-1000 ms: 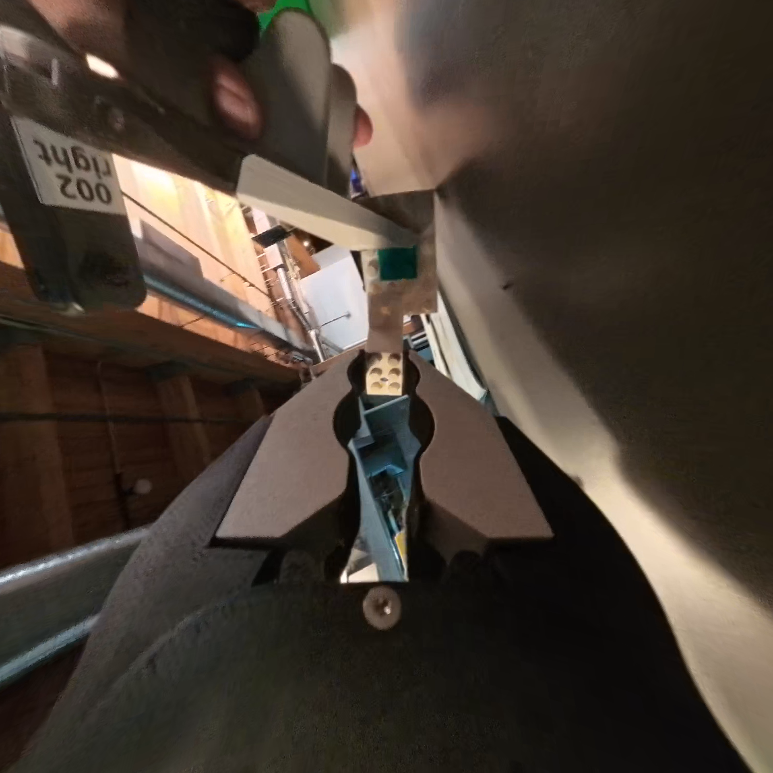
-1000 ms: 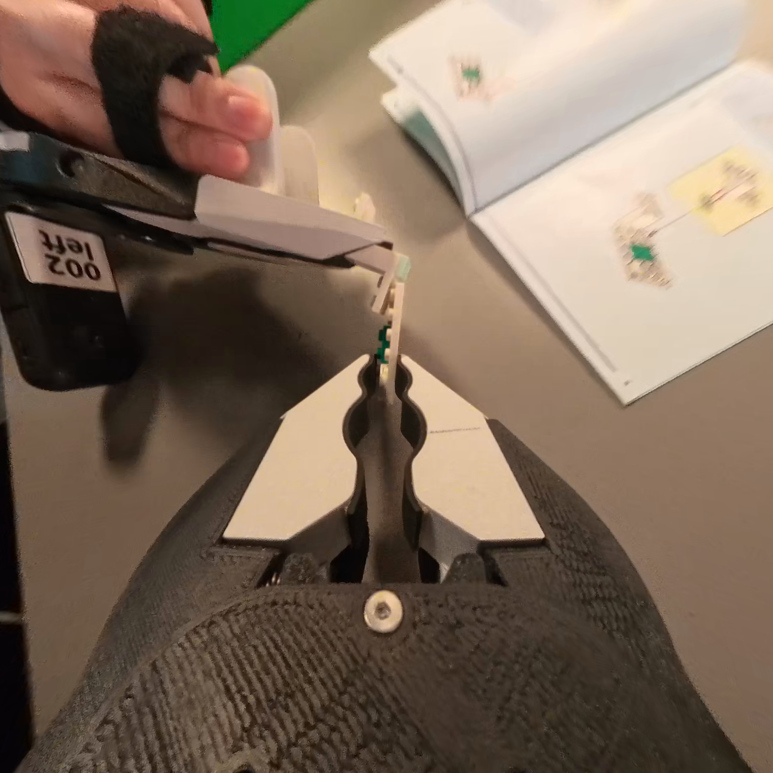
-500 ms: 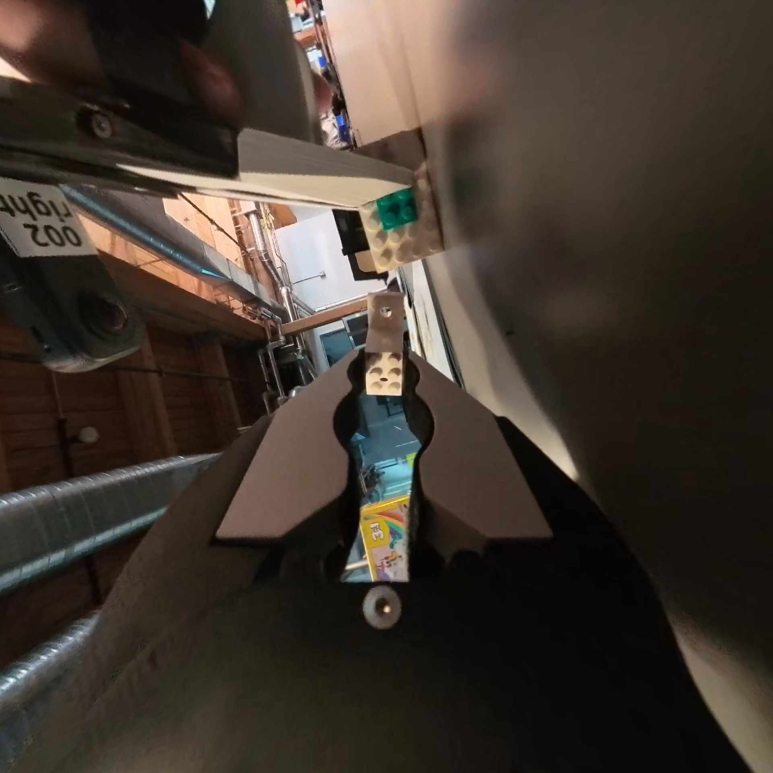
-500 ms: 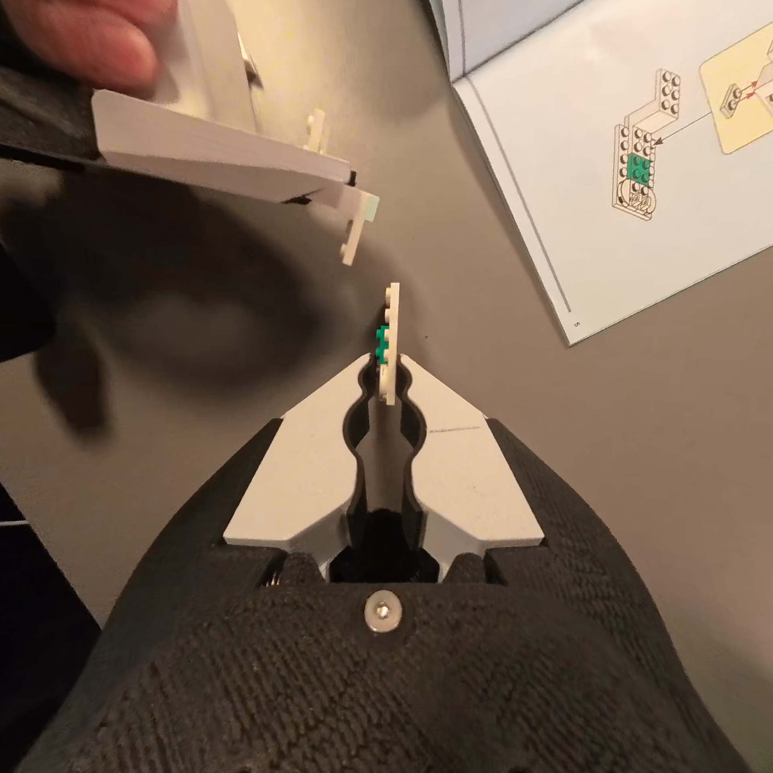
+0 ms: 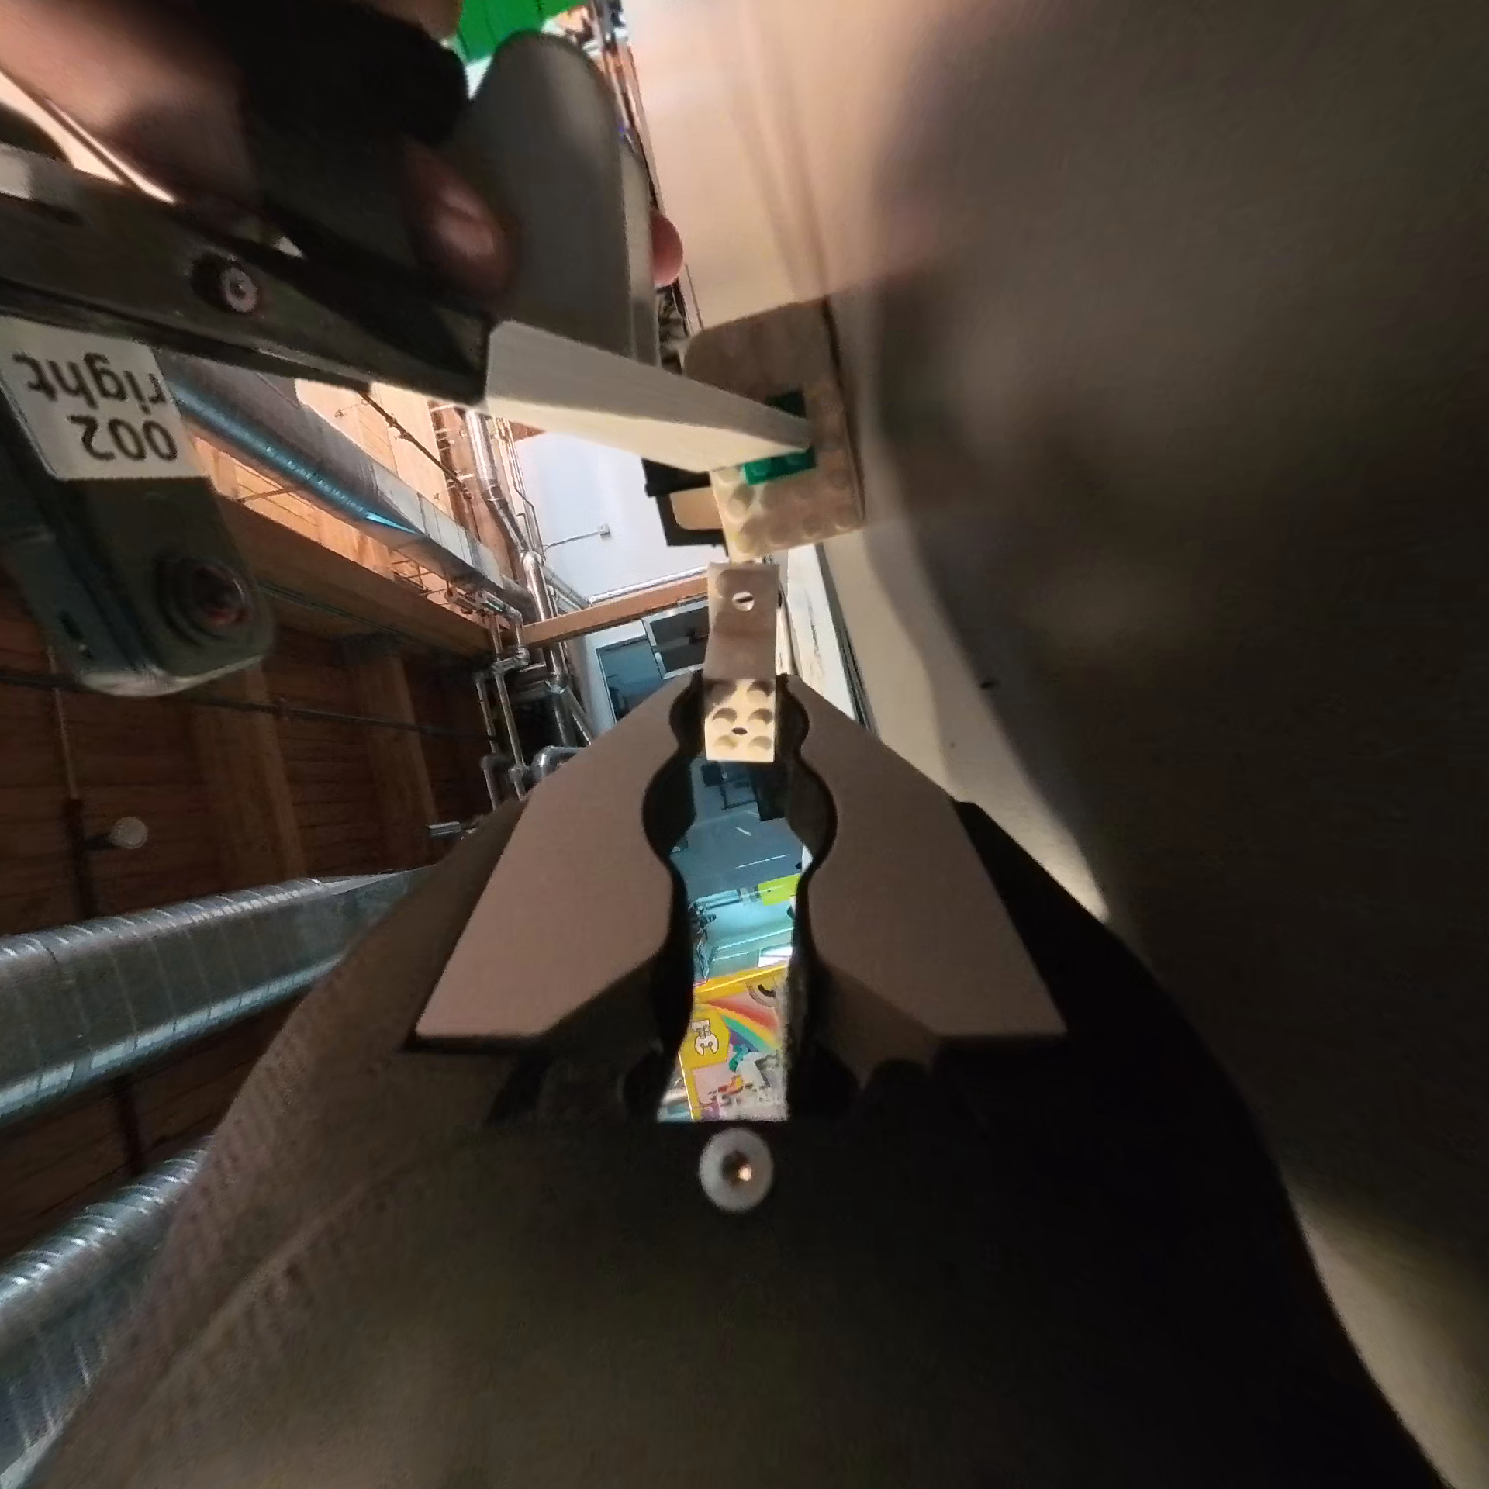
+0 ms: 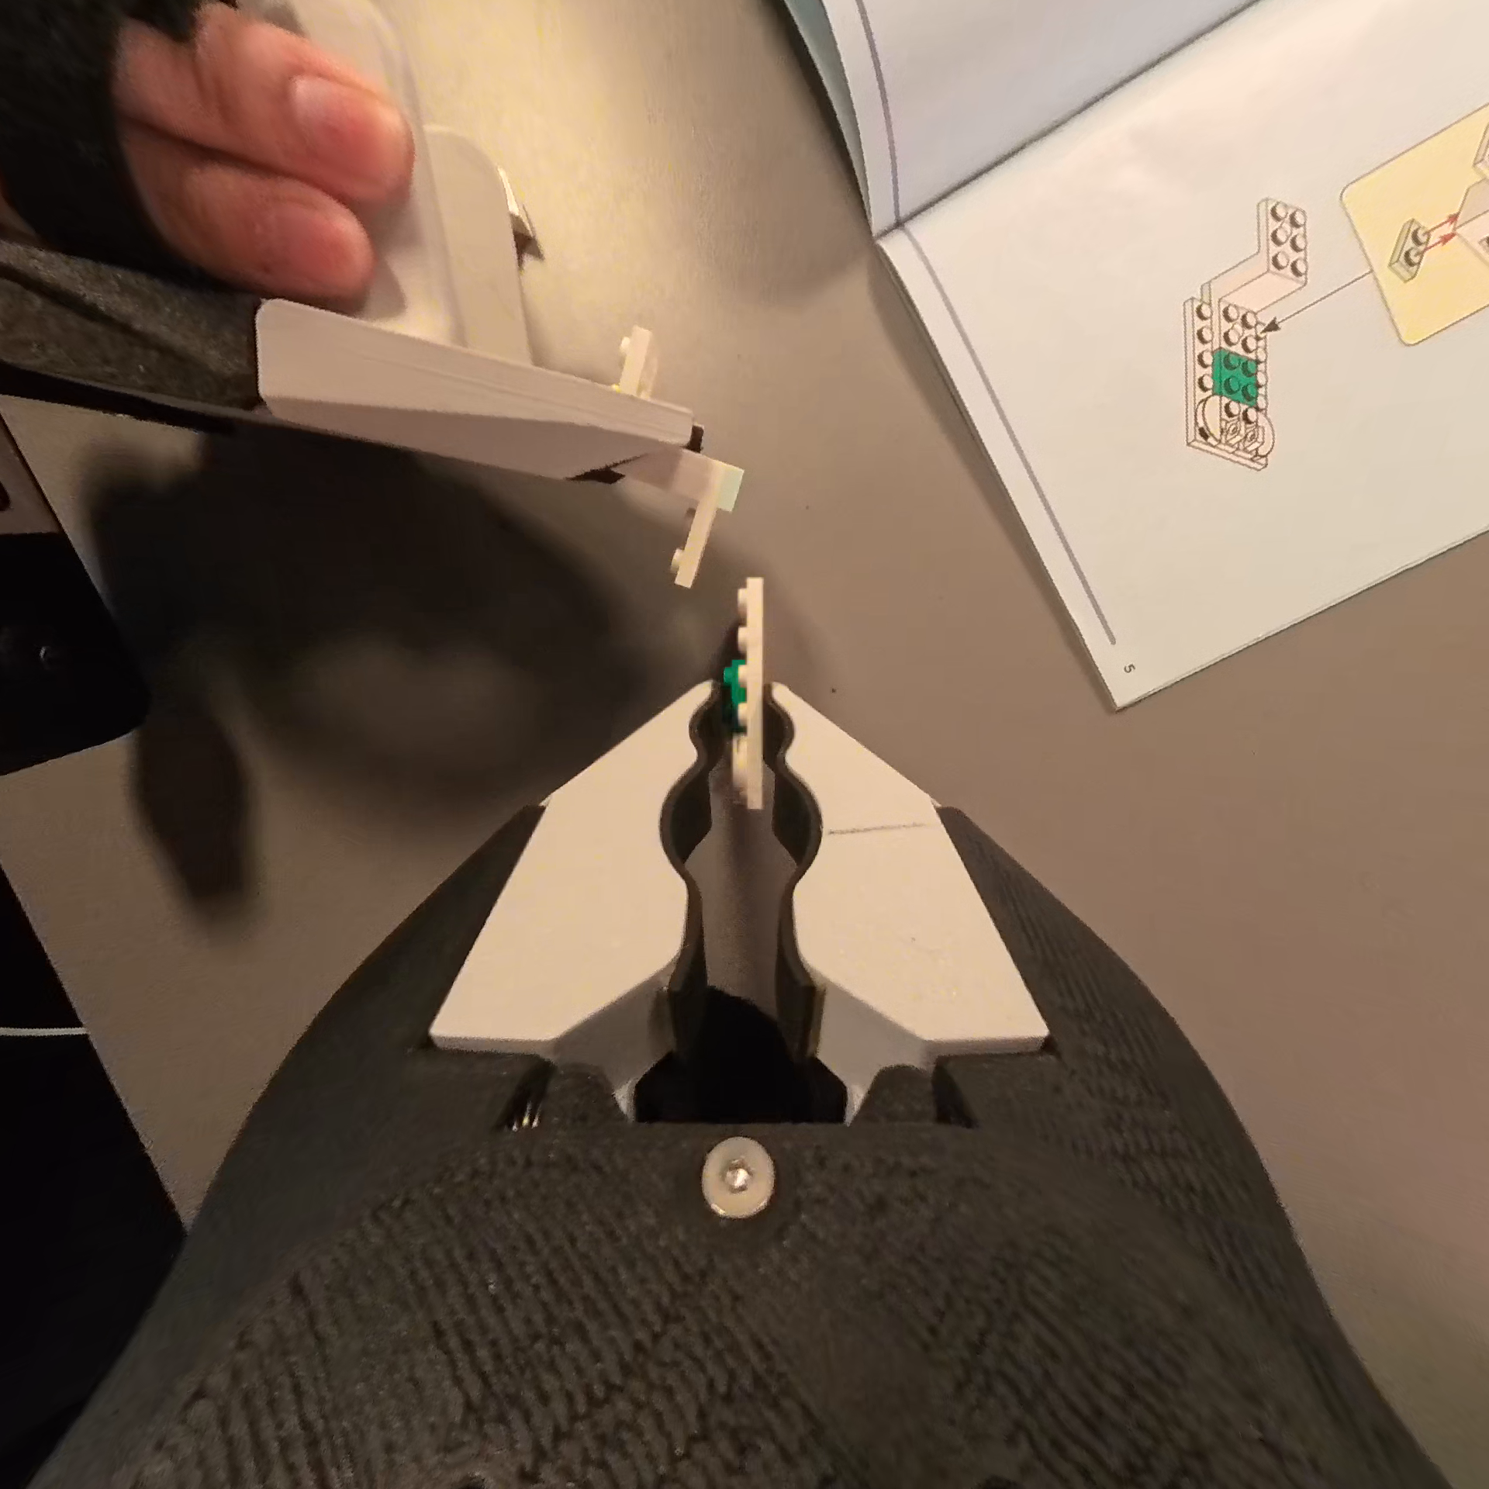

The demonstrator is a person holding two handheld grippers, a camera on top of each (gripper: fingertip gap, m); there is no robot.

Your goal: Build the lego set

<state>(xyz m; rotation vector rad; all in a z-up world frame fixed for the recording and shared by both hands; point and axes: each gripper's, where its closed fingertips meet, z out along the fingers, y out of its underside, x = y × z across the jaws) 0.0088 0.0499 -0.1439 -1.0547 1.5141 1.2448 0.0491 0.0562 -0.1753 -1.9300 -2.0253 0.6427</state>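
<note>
Your right tool [image 6: 745, 701] pinches a flat white studded plate [image 6: 754, 644] bearing a green brick [image 6: 733, 673] — your left tool [image 5: 740, 709] clamps a small white bracket piece [image 5: 741, 644], just apart ahead-left above the grey tabletop [image 6: 1047, 806].

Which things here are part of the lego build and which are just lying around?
In the job:
- white bracket piece, clamped by the left gripper
- white plate with green brick, clamped by the right gripper
- instruction booklet

Lying about:
- small white piece on the table
</note>
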